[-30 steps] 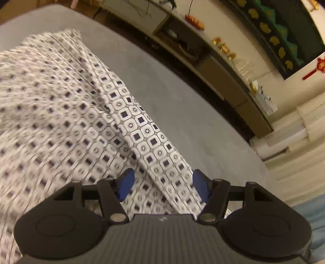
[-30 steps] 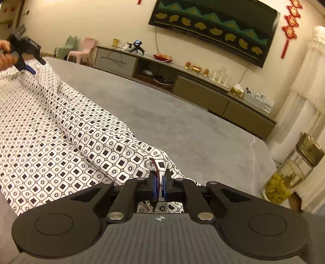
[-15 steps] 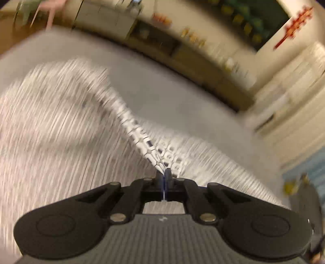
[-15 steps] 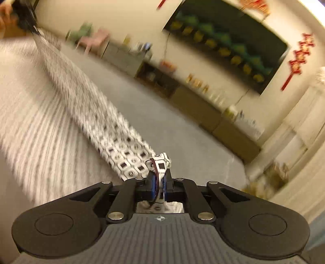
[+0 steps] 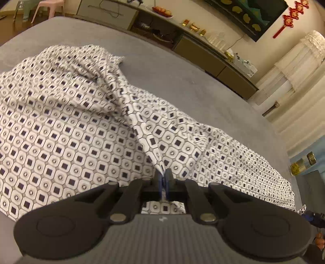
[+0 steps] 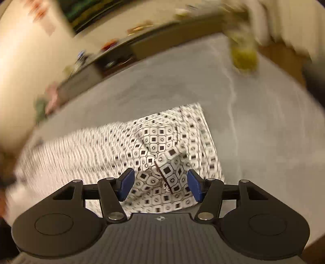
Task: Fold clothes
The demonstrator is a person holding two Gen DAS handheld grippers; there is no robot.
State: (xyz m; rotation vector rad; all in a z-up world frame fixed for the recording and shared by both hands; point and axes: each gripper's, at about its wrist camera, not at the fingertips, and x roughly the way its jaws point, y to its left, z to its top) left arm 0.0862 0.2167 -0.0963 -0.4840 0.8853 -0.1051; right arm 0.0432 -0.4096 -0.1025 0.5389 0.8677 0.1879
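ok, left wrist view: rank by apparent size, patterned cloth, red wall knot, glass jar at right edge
1. patterned cloth, fills most of the view, and it is nearest the camera.
2. and 3. red wall knot and glass jar: both small, look alike in size, so no ranking.

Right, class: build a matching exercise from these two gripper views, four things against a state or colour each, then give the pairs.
1. left gripper
2. right gripper
3. patterned garment
4. bed surface

A. plain grey
B. jaws apart, cloth lying loose between them
C. white with dark squares
D. jaws pinched on a fold

Pairs: 1-D, 2-B, 3-C, 4-A
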